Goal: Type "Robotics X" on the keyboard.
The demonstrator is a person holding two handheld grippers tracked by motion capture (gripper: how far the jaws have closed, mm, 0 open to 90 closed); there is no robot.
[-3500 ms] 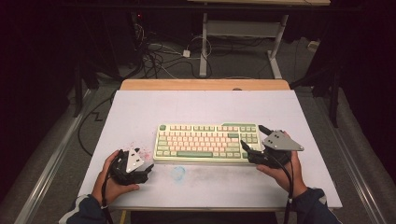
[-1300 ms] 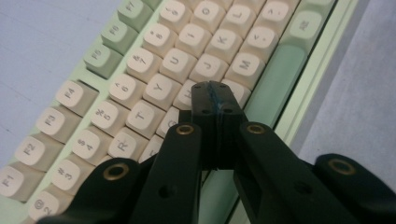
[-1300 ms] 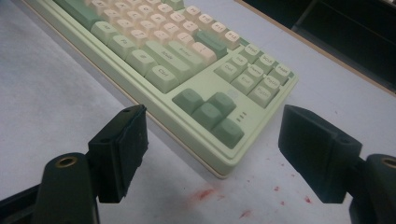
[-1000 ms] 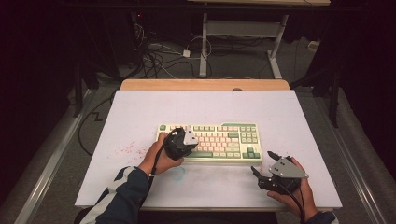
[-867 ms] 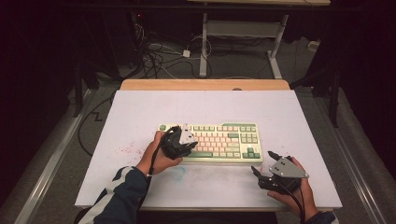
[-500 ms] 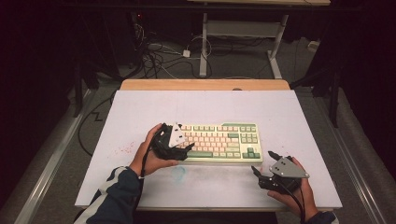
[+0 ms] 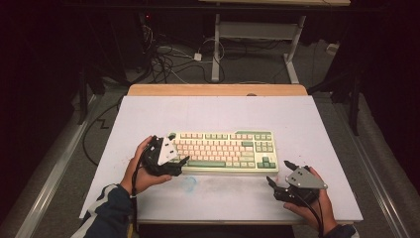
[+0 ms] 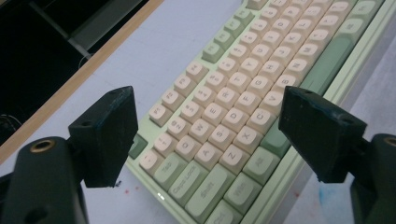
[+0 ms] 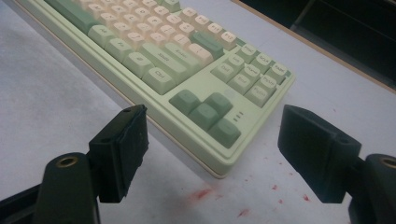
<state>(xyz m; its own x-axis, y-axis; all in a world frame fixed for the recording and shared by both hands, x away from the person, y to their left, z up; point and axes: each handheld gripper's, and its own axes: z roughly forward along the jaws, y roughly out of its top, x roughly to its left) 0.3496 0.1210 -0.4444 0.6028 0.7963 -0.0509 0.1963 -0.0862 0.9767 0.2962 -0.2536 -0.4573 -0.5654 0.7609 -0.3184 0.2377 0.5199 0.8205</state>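
A pale green keyboard (image 7: pixel 223 151) with cream and green keys lies flat in the middle of the white table (image 7: pixel 213 111). My left gripper (image 7: pixel 179 166) hovers at its left end and points along the key rows. Its jaws have just been opening and now stand wide apart with nothing between them. In the left gripper view the keyboard (image 8: pixel 233 116) stretches away between the left gripper (image 8: pixel 208 93) jaws. My right gripper (image 7: pixel 278 172) rests open by the keyboard's front right corner. In the right gripper view the arrow keys (image 9: pixel 205 114) sit just ahead of the right gripper (image 9: pixel 215 114).
Red specks (image 9: pixel 205 193) and a faint blue smear (image 7: pixel 188 183) mark the table in front of the keyboard. A wooden strip (image 7: pixel 218 90) runs along the far edge. Cables (image 7: pixel 173 62) and a desk frame (image 7: pixel 257 29) lie on the floor beyond.
My left hand has slid leftward from above the left keys to the keyboard's left end, and its jaws have spread open. The right hand has stayed where it was for the last second.
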